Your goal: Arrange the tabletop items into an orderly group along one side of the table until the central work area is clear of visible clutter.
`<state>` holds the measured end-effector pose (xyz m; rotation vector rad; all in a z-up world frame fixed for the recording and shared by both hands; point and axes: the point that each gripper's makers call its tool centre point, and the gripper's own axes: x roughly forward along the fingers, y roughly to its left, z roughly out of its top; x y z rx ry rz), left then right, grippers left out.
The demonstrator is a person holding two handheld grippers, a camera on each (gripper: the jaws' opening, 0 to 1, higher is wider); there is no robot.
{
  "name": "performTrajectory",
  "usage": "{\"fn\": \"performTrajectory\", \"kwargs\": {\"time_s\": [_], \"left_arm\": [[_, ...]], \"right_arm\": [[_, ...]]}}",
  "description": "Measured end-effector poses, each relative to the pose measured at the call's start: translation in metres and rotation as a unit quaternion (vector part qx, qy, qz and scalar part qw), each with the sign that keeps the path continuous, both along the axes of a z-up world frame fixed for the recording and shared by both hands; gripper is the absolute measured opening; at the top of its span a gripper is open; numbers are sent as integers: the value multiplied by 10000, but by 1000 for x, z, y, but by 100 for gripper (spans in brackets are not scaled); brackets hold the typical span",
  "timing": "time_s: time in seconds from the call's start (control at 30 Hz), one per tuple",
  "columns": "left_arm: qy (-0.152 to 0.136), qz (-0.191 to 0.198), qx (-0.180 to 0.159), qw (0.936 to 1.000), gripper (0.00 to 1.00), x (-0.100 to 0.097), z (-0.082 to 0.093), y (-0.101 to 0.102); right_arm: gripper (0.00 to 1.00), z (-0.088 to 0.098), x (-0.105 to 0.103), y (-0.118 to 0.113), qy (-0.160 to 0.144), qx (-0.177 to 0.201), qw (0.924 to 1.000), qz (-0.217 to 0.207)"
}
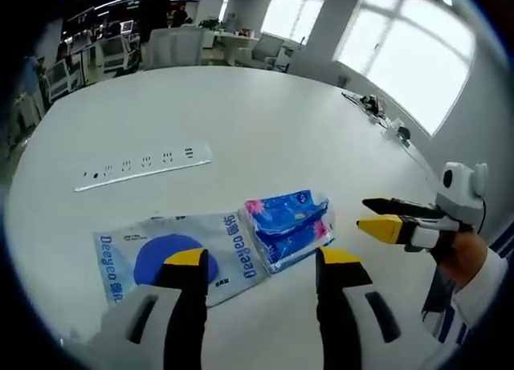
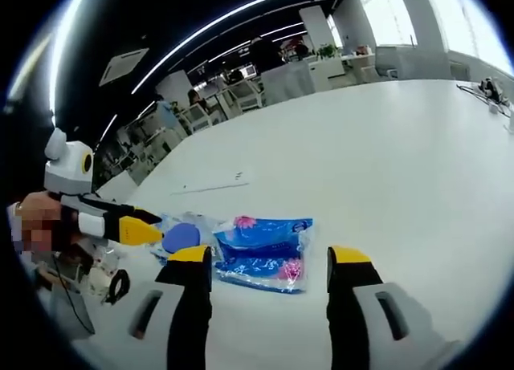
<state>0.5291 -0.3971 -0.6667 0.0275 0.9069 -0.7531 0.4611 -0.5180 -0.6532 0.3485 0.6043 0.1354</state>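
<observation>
1. Where the left gripper view looks forward, the left gripper hovers low over a white table with its yellow-tipped jaws spread apart and nothing between them. Just beyond the tips lie two packets touching each other: a flat pale wipes pack with a blue circle, and a blue tissue packet with pink marks, overlapping its right end. Farther off lies a white power strip, well apart from both. The right gripper enters from the right, held by a hand; whether its jaws are apart I cannot tell.

2. Seen from the right gripper view, the right gripper has jaws spread wide and empty, the blue tissue packet lying just ahead between them. The wipes pack lies at its left. The left gripper reaches in from the left, above the wipes pack.
</observation>
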Motion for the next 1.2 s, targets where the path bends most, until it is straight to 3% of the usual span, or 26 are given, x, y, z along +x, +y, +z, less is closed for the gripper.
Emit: {"fn": "performTrajectory", "kwargs": {"time_s": [0.3,0.63,1.2], "left_arm": [[-79,3,-105,9999,56,-10,10,13],[-169,8,-229,9996,58,-20,24,30],[-401,198,-387,9983,57,-26,54,83]], "right_arm": [[57,15,-8,9,-123,-17,9999,59],[58,12,0,10,-227,0,9996,172],[57,26,-8,52,-375,-3,9985,398]]}}
